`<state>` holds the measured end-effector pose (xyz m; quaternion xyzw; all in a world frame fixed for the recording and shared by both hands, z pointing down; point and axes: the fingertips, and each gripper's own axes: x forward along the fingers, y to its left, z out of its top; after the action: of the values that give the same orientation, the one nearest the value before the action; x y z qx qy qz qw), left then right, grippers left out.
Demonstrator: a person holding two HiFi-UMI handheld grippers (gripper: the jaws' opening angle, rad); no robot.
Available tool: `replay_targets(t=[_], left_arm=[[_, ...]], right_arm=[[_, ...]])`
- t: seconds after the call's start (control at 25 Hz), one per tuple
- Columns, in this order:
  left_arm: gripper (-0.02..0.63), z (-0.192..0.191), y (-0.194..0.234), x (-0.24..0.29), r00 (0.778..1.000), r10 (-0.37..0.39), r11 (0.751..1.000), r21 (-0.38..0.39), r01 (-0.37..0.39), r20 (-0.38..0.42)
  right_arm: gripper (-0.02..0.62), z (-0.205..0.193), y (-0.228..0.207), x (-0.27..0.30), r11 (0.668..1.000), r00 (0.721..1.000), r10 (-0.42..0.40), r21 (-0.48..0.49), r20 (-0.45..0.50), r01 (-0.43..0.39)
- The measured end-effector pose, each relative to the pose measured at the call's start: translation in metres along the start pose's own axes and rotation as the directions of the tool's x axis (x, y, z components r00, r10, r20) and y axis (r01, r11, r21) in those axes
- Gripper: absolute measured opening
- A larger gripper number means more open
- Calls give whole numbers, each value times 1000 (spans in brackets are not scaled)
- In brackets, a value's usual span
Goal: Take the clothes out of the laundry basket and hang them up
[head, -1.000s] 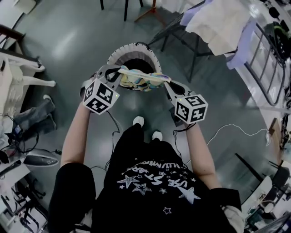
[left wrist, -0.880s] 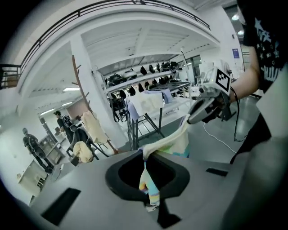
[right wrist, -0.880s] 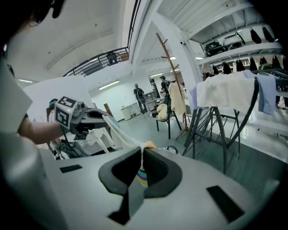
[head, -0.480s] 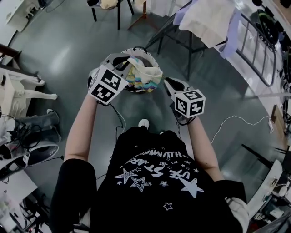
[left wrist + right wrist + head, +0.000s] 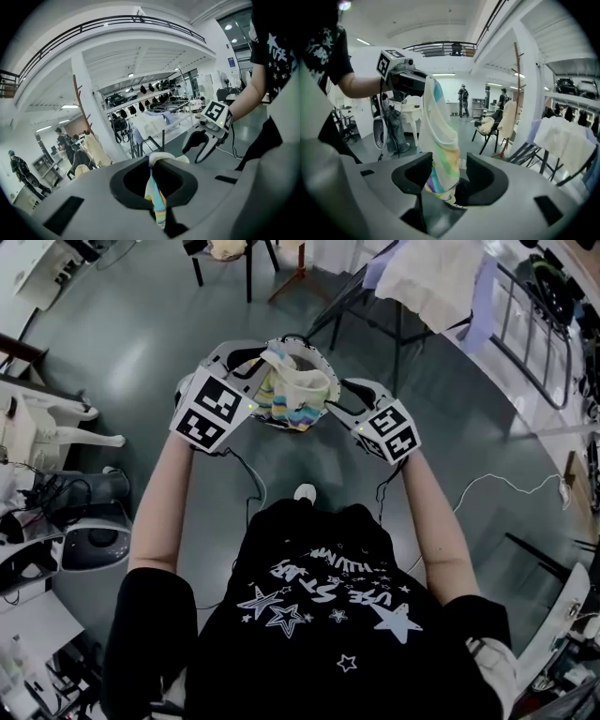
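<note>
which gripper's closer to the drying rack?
Right. The right gripper, jaws just opening with the striped garment between them, is on the drying rack's side; the left gripper holds the garment's far end.

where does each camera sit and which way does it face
Head view: on the person's head, looking steeply down at the striped garment over the laundry basket; forearms, shirt show.
Left gripper view: on the left tongs, shut on the garment, facing the right tongs and forearm.
Right gripper view: on the right tongs, jaws just opening, garment between, facing the left tongs.
All share the garment.
</note>
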<state>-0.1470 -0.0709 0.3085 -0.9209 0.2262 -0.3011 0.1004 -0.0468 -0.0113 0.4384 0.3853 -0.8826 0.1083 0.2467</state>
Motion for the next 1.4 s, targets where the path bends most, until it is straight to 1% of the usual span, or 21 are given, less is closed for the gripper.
replay_targets(t=[0.08,0.16,0.24,0.32,0.36,0.4,0.44,0.48,0.6,0.68,0.8,0.88,1.0,1.12,1.2,1.28,1.4], left_arm=[[29,3,4,-8,1000,2,1000,6,-2,11],[28,6,9,-16,1000,7,1000,5,-7,20],[29,8,13,-18,1000,11,1000,0,-11,25],[29,7,18,-18,1000,18,1000,-6,-18,24],[29,5,23,-18,999,27,1000,-7,-27,20],[29,2,27,-18,999,40,999,-7,-40,12],[29,-2,32,-19,999,54,999,-7,-54,3],[29,-6,37,-20,998,68,998,-8,-68,-5],[29,-17,51,-26,995,99,995,-5,-99,-27],[29,-20,57,-26,994,106,994,2,-106,-36],[29,-17,58,-16,994,94,994,53,-92,-52],[29,-13,56,-10,995,77,993,96,-71,-60],[29,1,50,-5,998,51,990,135,-45,-43],[29,35,38,17,1000,8,982,186,-10,11],[29,62,28,35,999,-33,973,230,22,41],[29,87,14,51,995,-80,962,267,59,67],[29,126,-17,70,985,-144,941,323,105,98]], right_arm=[[233,6,-1,7,995,997,76,-70,-12,-77],[249,13,1,16,978,985,169,-123,-22,-170],[262,22,6,28,956,967,253,-148,-26,-254],[262,32,8,41,944,955,297,-142,-25,-297],[228,37,7,48,945,954,299,-133,-22,-300],[160,41,5,54,949,957,290,-125,-17,-290],[87,44,3,57,955,963,271,-120,-10,-270],[37,46,1,59,962,969,249,-118,0,-247],[32,49,-2,49,975,980,196,-111,32,-191],[32,51,-7,34,983,987,150,-116,49,-144],[32,59,-23,2,992,997,40,-125,68,-31],[31,71,-31,-22,992,996,-39,-118,82,49],[29,89,-38,-59,982,985,-134,-118,108,147],[31,97,-53,-106,960,968,-228,-144,103,241],[31,99,-66,-138,934,948,-303,-167,93,315],[31,98,-76,-170,905,923,-374,-179,92,385],[31,83,-86,-220,879,894,-440,-160,89,449]])
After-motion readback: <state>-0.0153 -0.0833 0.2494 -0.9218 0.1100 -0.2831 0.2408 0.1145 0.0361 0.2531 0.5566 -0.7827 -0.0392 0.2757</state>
